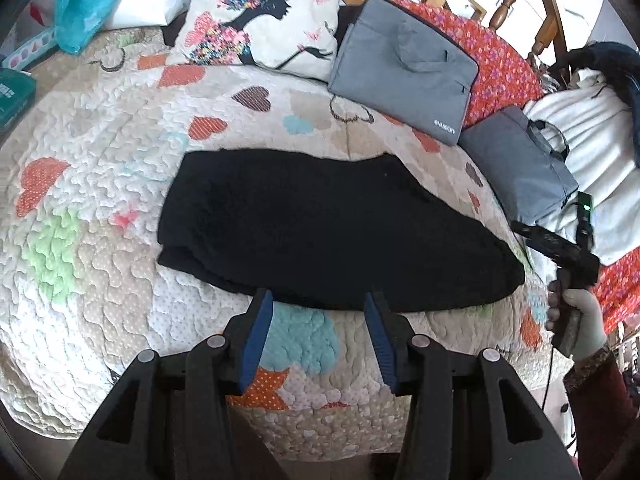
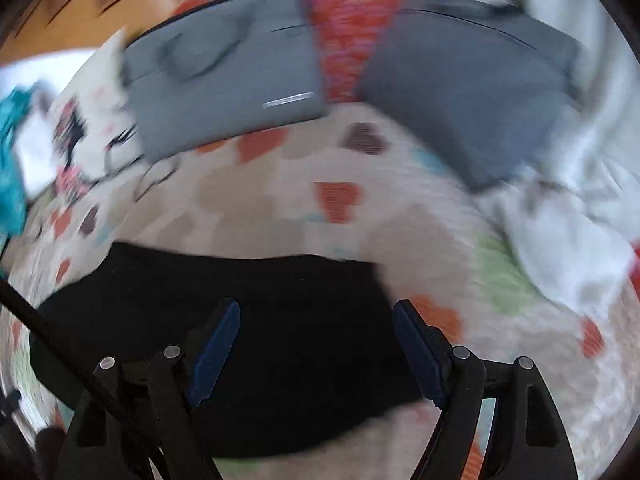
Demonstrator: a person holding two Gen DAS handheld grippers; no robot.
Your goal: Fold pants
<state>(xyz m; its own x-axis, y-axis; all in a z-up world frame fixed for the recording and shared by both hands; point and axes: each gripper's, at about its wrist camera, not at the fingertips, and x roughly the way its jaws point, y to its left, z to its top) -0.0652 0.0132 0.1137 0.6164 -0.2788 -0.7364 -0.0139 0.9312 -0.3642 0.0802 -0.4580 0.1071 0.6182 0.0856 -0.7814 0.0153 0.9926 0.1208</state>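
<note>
Item: black pants (image 1: pixel 320 224), laid flat on the quilted bed (image 1: pixel 100 200), already doubled into one broad dark band. In the left wrist view the long axis is seen to run crosswise, from a blunt, layered end at the left to a rounded, tapering end at the lower right. No part is lifted off the quilt.

Left hand-held gripper (image 1: pixel 319 300): jaws are held wide apart and nothing is gripped. The fingertips are placed at the near long edge of the pants, roughly at mid-length, with the garment lying directly ahead and across the line of the fingers.

Right hand-held gripper (image 2: pixel 317 310): jaws are likewise spread wide and empty. In its own, motion-blurred view the pants (image 2: pixel 240 340) are seen beneath and between the fingers, with the garment's right end lying near the right finger. In the left wrist view this tool (image 1: pixel 560 248) is seen held beyond the tapered end of the pants, just off the cloth.

Governing relation, as judged: the right hand-held gripper is the nearer to the tapered end, the left to the middle of the near edge. A further fold along the long axis would most plausibly be started from that end.

Adjacent: two grey bags (image 1: pixel 404 68) and a printed pillow (image 1: pixel 260 16) lie beyond the far edge, apart from the pants.
</note>
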